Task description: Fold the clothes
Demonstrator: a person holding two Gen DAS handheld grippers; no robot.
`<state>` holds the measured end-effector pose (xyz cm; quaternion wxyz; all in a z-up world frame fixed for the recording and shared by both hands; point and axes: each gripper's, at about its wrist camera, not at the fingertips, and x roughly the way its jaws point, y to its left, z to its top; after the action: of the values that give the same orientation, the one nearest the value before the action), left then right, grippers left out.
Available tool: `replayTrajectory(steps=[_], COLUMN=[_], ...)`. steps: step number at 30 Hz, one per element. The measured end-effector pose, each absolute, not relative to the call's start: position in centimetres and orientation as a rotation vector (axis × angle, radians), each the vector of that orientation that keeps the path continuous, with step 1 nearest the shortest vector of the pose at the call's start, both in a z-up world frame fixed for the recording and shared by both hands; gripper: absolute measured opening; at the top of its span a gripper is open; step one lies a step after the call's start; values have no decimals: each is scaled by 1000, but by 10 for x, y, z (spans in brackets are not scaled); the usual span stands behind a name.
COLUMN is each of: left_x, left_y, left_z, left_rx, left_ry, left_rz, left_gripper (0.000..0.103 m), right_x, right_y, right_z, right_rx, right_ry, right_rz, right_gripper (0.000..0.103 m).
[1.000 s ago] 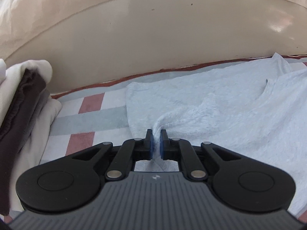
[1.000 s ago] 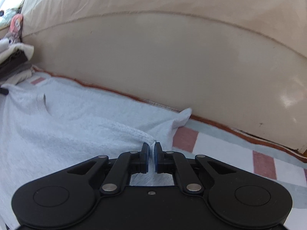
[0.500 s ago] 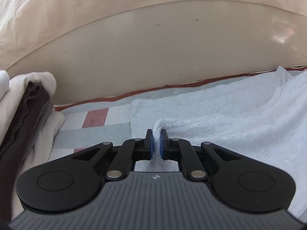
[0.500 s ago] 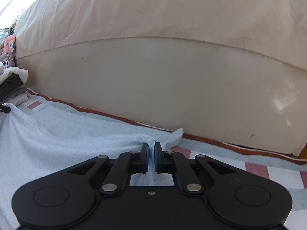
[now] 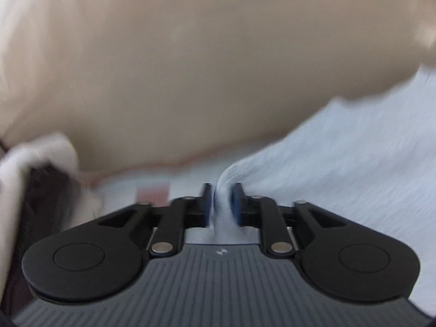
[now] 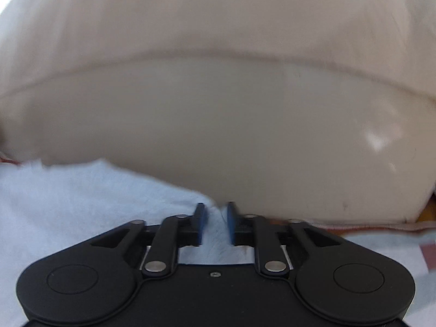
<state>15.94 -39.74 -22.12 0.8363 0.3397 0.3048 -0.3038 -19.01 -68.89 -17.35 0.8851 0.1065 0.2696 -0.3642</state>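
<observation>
Cloth fills the lower part of both wrist views: a pale blue garment (image 5: 354, 169) spread over a checked sheet (image 5: 152, 190) of white, grey and dull red squares. The landmark here is the long beige panel (image 6: 218, 125) that rises behind the sheet, with creased beige fabric (image 6: 218, 13) draped above it.

In the left wrist view, the left gripper (image 5: 223, 199) points toward the foot of the beige panel. Its jaws are opening, and a ridge of the pale blue garment stands between the blue pads (image 5: 236, 201). The fabric looks to touch the right-hand pad, while a narrow gap shows at the other one, so the pinch appears loosened rather than firm; blur makes it hard to be sure. From that ridge the garment runs off to the right, climbing toward the panel. On the far left, also below the panel, sits a stack of folded clothes (image 5: 35, 179), cream with a dark brown layer inside it.

In the right wrist view, the right gripper (image 6: 215, 219) also faces the beige panel. Its jaws are opening and stand clearly apart. The garment's edge lies between the pads (image 6: 230, 223) without being pressed by either. The garment stretches away to the left along the panel's base. A reddish hem (image 6: 368, 226) of the sheet runs under the panel on the right.
</observation>
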Motion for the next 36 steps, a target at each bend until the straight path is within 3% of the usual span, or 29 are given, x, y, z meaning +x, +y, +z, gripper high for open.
replayTrajectory(steps=[3, 7, 13, 17, 24, 28, 29, 32, 34, 36], left_x=[154, 129, 67, 30, 5, 7, 4, 9, 16, 27], left_y=[-391, -340, -256, -225, -211, -201, -199, -195, -192, -186], left_z=[-238, -198, -159, -163, -183, -189, -194, -211, -220, -226], left_rx=[757, 552, 372, 313, 311, 358, 386, 440, 429, 358], left_ry=[643, 561, 520, 576, 688, 694, 694, 719, 743, 784], left_rz=[-579, -555, -697, -858, -918, -872, -868, -839, -824, -828], left_gripper=[23, 46, 47, 44, 42, 42, 42, 43, 43, 46], right_x=[-199, -253, -329, -335, -309, -299, -297, -291, -287, -289], right_y=[-683, -657, -616, -581, -547, -532, -536, -553, -566, -567], right_z=[-170, -154, -170, -165, -198, -203, -204, -215, -224, -225], right_rx=[319, 473, 826, 720, 381, 171, 192, 319, 422, 466], right_ry=[634, 594, 513, 579, 874, 895, 892, 905, 919, 889], right_rz=[-827, -707, -537, -517, -474, -503, -492, -480, -477, -451], right_gripper=[24, 27, 30, 30, 29, 31, 38, 38, 34, 2])
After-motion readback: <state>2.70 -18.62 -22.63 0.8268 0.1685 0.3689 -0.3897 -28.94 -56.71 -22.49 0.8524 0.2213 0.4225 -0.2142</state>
